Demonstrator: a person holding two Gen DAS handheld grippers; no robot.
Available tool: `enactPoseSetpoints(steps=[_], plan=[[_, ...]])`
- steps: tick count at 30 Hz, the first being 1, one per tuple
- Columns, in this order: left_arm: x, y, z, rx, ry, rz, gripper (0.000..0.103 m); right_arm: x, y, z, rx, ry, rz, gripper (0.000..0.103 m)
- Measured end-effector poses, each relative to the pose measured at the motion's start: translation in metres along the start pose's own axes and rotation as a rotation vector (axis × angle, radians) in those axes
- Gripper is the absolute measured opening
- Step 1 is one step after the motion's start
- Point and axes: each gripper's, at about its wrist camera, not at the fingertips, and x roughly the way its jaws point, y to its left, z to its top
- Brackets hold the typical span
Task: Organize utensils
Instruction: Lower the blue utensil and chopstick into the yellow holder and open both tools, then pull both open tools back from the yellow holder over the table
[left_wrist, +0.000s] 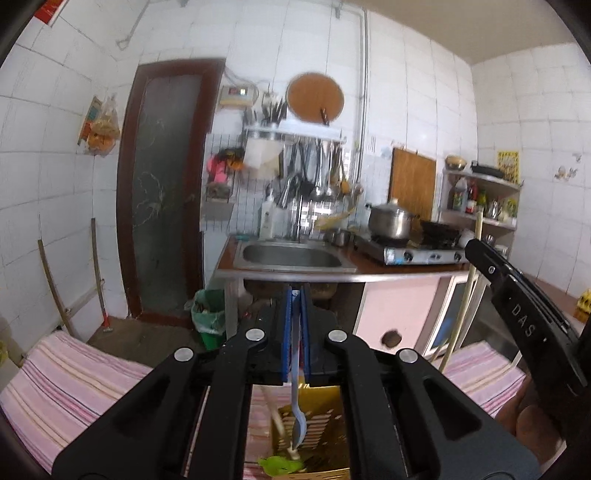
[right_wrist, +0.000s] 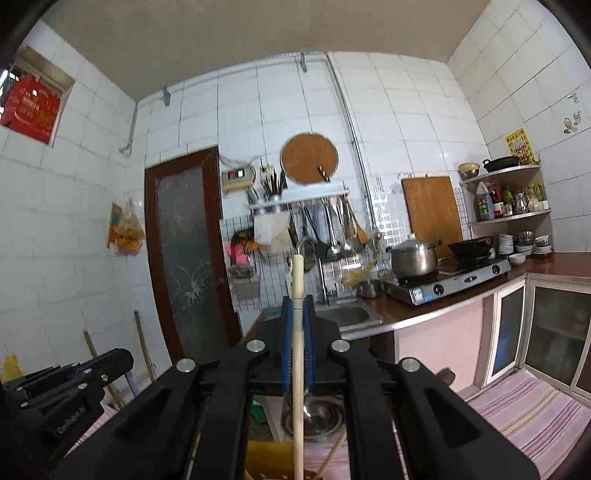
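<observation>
Striped cloth surface (left_wrist: 74, 369) below: left gripper (left_wrist: 295, 295) pinches a blue spoon (left_wrist: 297, 424), right gripper (right_wrist: 297, 306) clamps a wooden handle (right_wrist: 298, 369); either could slip and drop

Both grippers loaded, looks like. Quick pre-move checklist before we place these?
1. Left gripper grip on blue spoon: ok, pads shut on its handle, bowl hanging down.
2. Right gripper grip on wooden stick: ok, clamped mid-length, upright.
3. Yellow basket below the spoon: ok, in view under the left gripper.
4. Basket free space: cannot tell, mostly hidden by the gripper body; some utensils already inside.
5. Clearance between grippers: ok, apart in both views.
6. What is on the stick's lower end: cannot tell, hidden below the frame.
</observation>
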Motion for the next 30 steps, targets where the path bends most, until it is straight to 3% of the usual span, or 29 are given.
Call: enactPoseSetpoints(steps=[6,8,9,10,11,14,16,22,30], plan=[[0.007,0.014,-0.017,-0.019,0.061,0.009,0.008,0.004,-0.007,-0.035,-0.019,0.106,-0.002,0.007],[-0.003,0.017,-0.012,-0.020,0.069,0.011,0.037,-0.001,-0.010,-0.034,-0.035,0.153,-0.012,0.009],[-0.011,0.018,-0.010,-0.024,0.062,0.017,0.062,-0.004,-0.012,-0.032,-0.049,0.171,-0.021,0.015],[-0.020,0.020,-0.007,-0.029,0.047,0.024,0.073,-0.009,-0.014,-0.030,-0.063,0.186,-0.034,0.042],[-0.033,0.022,-0.003,-0.027,0.032,0.030,0.074,-0.013,-0.015,-0.027,-0.072,0.198,-0.047,0.067],[-0.055,0.024,0.001,-0.011,0.061,0.033,0.083,-0.036,-0.022,-0.016,-0.092,0.218,-0.077,0.067],[-0.072,0.030,0.001,-0.016,0.086,0.033,0.093,-0.052,-0.028,-0.010,-0.091,0.239,-0.101,0.074],[-0.115,0.048,-0.019,-0.035,0.145,0.069,0.098,-0.105,-0.042,-0.008,-0.062,0.297,-0.161,0.085],[-0.147,0.064,-0.076,-0.006,0.261,0.132,0.098,-0.152,-0.035,-0.048,-0.074,0.403,-0.171,0.086]])
